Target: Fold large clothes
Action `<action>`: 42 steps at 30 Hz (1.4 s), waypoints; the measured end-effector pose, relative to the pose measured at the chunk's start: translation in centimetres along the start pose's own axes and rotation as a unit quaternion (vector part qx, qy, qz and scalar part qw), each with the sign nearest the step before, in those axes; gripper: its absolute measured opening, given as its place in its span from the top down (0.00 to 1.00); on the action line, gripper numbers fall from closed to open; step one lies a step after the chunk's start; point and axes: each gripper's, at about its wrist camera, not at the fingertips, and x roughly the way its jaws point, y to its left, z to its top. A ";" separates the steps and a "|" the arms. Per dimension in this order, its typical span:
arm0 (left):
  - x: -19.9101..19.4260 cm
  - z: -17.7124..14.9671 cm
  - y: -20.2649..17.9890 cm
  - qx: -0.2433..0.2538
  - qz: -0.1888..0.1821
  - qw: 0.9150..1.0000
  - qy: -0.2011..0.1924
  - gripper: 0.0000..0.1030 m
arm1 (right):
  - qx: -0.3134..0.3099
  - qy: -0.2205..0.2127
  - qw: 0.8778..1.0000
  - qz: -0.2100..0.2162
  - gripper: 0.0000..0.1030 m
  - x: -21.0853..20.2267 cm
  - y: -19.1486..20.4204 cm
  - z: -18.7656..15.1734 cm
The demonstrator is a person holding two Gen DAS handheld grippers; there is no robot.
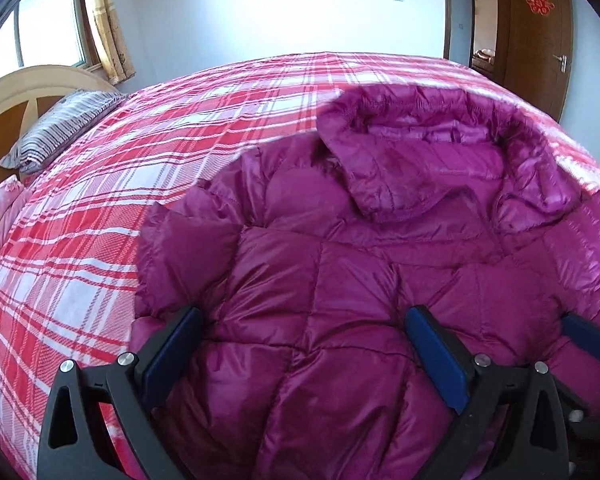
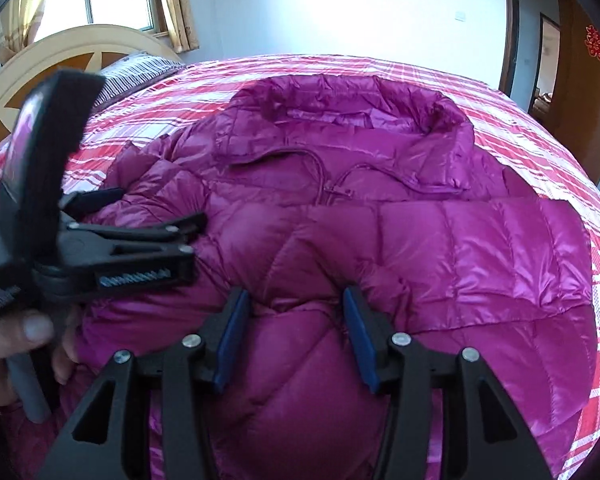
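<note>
A magenta quilted puffer jacket [image 1: 340, 280] [image 2: 380, 240] lies spread on the bed, hood [image 2: 360, 104] toward the far side, one sleeve [image 2: 480, 248] folded across its chest. My left gripper [image 1: 306, 348] hovers over the jacket's left part with its jaws wide open and nothing between the blue pads [image 1: 436, 356]. In the right wrist view the left gripper [image 2: 156, 208] shows from the side, held by a hand [image 2: 16, 336]. My right gripper [image 2: 296, 320] stands open low over the jacket's middle; the fabric lies just beyond its pads [image 2: 232, 332], whose inner faces stay bare. Its tip [image 1: 588, 336] shows at the right edge of the left wrist view.
The bed carries a red and white plaid sheet [image 1: 100, 200]. A striped pillow [image 1: 60, 128] and a wooden headboard [image 2: 60, 64] are at the far left, below a curtained window [image 1: 48, 24]. A wooden door [image 1: 540, 40] stands at the far right.
</note>
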 end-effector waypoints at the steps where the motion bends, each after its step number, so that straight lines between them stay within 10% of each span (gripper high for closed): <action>1: -0.5 0.2 0.3 -0.005 -0.003 1.000 -0.010 0.01 | -0.002 0.000 1.000 -0.003 0.49 0.1 0.2 -0.1; 29: 2.5 -0.6 2.3 -0.037 -0.016 0.999 0.020 0.01 | -0.022 0.002 1.000 -0.019 0.47 0.3 1.0 0.2; 42: 2.4 -0.6 2.5 -0.040 -0.022 0.999 0.018 0.01 | -0.142 0.100 0.984 0.037 0.35 0.6 0.5 2.1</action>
